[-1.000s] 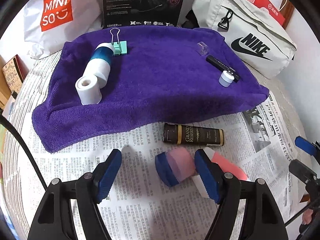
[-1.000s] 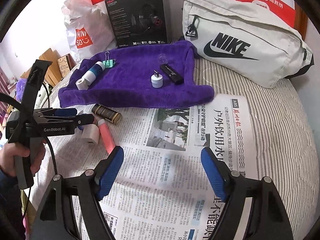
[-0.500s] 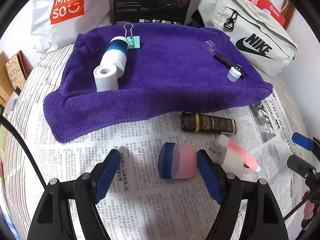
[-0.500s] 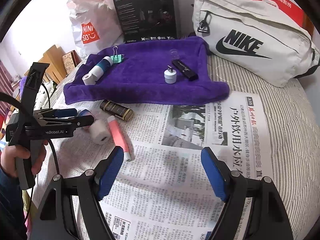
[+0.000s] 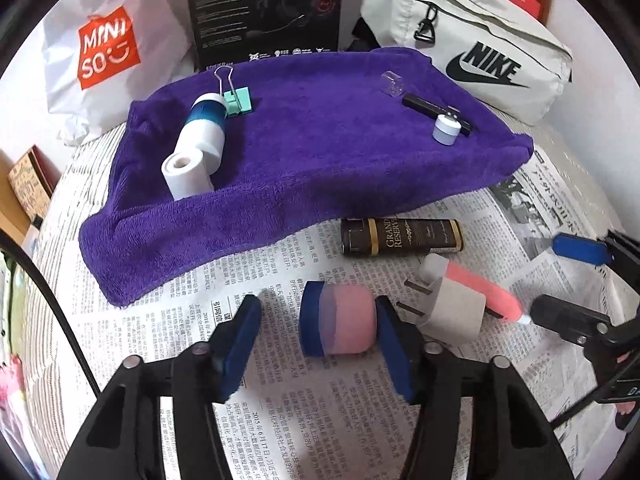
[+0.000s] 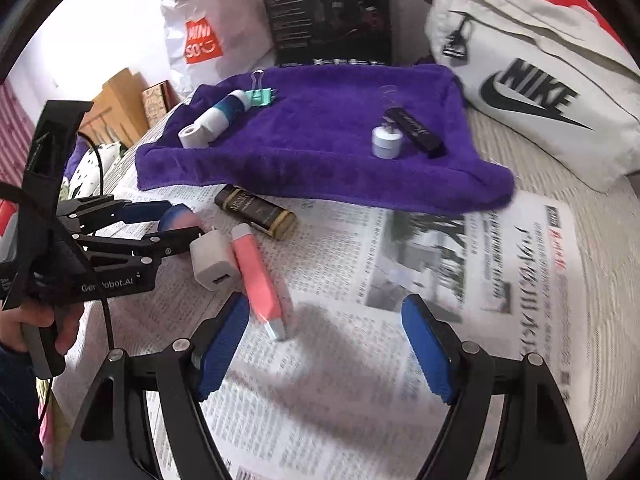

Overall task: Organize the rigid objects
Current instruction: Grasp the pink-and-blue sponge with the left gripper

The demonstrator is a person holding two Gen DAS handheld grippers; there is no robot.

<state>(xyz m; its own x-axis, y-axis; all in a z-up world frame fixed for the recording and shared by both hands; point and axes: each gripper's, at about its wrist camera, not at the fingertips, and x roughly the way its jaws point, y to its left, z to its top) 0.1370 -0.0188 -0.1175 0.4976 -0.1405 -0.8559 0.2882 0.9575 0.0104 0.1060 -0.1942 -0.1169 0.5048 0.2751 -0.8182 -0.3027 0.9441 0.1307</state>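
A short pink cylinder with a blue cap [image 5: 340,324] lies on the newspaper between the jaws of my left gripper [image 5: 318,312]. The jaws are closing: the right pad touches its pink end, while a gap remains at the blue end. A white plug charger [image 5: 452,312] and a pink tube [image 5: 484,288] lie just right of it, with a dark brown bottle [image 5: 400,236] behind. My right gripper [image 6: 324,308] hangs open over the newspaper, and the pink tube's [image 6: 258,280] tip lies by its left finger. The purple towel [image 5: 320,160] lies beyond.
On the towel lie a white-and-blue bottle [image 5: 204,128], a white roll [image 5: 186,174], a green binder clip [image 5: 238,98], a black stick [image 5: 432,108], a small white cap [image 5: 446,130] and a clear cap [image 5: 392,82]. A white Nike bag [image 6: 528,80], a black box and a Miniso bag stand behind.
My left gripper's jaws have narrowed around the pink-and-blue cylinder. The charger and pink tube now lie right of its right finger. My right gripper has come down closer to the pink tube.
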